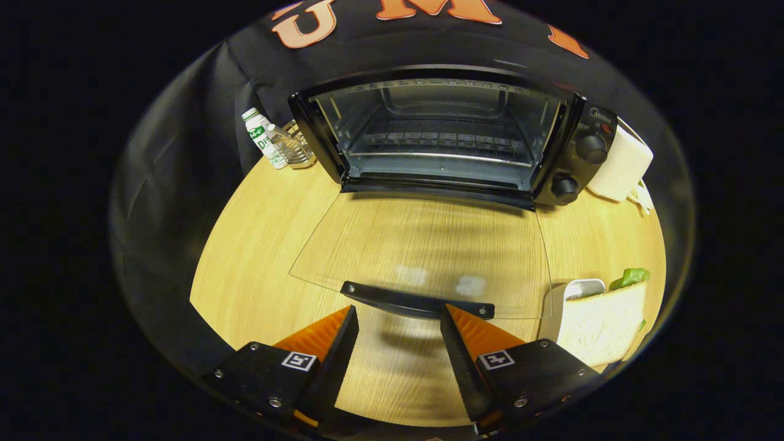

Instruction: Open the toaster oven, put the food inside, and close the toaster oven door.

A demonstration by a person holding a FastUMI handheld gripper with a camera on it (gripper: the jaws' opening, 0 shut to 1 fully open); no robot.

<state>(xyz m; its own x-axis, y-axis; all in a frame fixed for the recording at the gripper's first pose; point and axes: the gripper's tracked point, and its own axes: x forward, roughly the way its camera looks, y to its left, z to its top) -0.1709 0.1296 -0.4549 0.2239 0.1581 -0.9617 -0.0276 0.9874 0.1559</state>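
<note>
The black toaster oven (569, 153) stands at the back of the round wooden table, its cavity open with a wire rack (441, 147) inside. Its glass door (422, 251) lies folded down flat toward me, and the dark door handle (416, 300) sits just ahead of my fingertips. My gripper (399, 318) is open, with nothing between the fingers. A sandwich (603, 324) with green lettuce rests on a white holder (572, 294) just to the right of the right finger.
A small white bottle (262, 138) and a clear glass container (293, 150) stand left of the oven. A white box-like object (625, 165) sits behind the oven's right side with its two control knobs (591, 148). The table edge (202, 288) curves close on the left.
</note>
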